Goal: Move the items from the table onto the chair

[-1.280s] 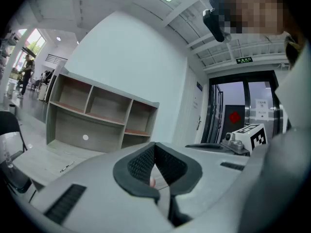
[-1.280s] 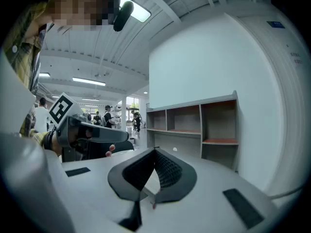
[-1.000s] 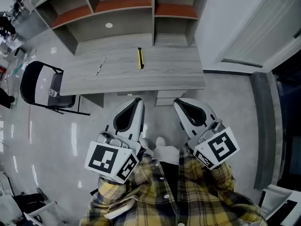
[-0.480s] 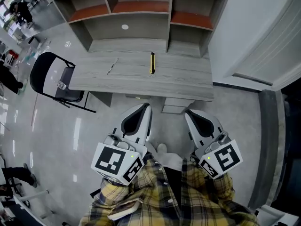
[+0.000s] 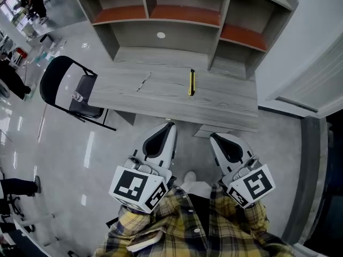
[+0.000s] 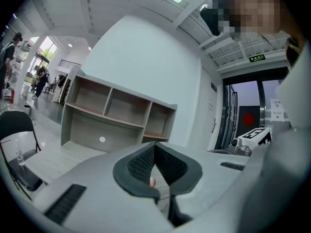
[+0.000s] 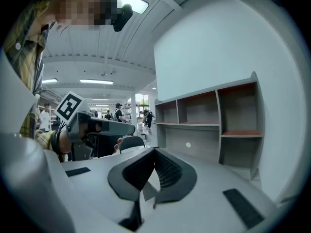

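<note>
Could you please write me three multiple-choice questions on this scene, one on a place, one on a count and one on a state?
1. Where does the folding chair stand?
A. off the table's left end
B. off its right end
C. on top of it

2. How many items lie on the table?
A. none
B. two
C. five

3. The left hand-held gripper and right hand-held gripper are:
A. wide open
B. shut on a cup
C. shut and empty

Answers:
1 A, the head view shows it left of the table.
2 B, a slim pen-like item and a yellow-and-black tool.
3 C, both gripper views show the jaws together with nothing between them.
</note>
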`<state>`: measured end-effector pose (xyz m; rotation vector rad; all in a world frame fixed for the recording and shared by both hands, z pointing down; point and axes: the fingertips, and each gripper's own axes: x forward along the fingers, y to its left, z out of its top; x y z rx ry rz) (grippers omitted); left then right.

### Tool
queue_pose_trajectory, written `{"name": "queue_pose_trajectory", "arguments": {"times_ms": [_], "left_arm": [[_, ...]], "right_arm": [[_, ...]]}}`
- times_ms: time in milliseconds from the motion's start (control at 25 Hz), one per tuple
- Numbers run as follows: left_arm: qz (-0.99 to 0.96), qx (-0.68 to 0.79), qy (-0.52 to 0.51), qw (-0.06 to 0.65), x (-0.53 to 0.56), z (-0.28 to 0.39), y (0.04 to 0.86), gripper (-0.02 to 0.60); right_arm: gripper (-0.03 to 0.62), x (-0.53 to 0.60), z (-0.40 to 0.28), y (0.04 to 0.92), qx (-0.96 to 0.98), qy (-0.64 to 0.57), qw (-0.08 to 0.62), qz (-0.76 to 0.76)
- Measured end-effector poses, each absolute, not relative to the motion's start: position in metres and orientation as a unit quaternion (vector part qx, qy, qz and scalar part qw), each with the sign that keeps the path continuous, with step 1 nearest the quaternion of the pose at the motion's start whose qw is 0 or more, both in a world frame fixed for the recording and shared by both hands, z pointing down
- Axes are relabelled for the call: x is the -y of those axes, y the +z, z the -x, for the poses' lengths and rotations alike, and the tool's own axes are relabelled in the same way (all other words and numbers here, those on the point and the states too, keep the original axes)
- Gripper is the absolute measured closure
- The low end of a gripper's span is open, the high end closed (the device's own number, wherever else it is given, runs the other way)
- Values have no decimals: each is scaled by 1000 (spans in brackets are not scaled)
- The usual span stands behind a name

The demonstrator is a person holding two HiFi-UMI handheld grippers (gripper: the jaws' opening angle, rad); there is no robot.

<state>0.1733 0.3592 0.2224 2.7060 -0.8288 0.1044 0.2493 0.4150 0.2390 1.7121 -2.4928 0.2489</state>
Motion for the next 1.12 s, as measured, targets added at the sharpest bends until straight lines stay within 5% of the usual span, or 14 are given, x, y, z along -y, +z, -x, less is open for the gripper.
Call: {"name": "queue_pose_trajectory", "arguments": {"times_ms": [640,1120], "left_arm": [[-958,235,82,145,-133,-74,234,577],[-960,180,113,185,-76,-107,270,578]], "right_arm": [[577,-194,-145,254,781,103,66,-613],[577,-137,-171,283,741,156,75,-649]]}}
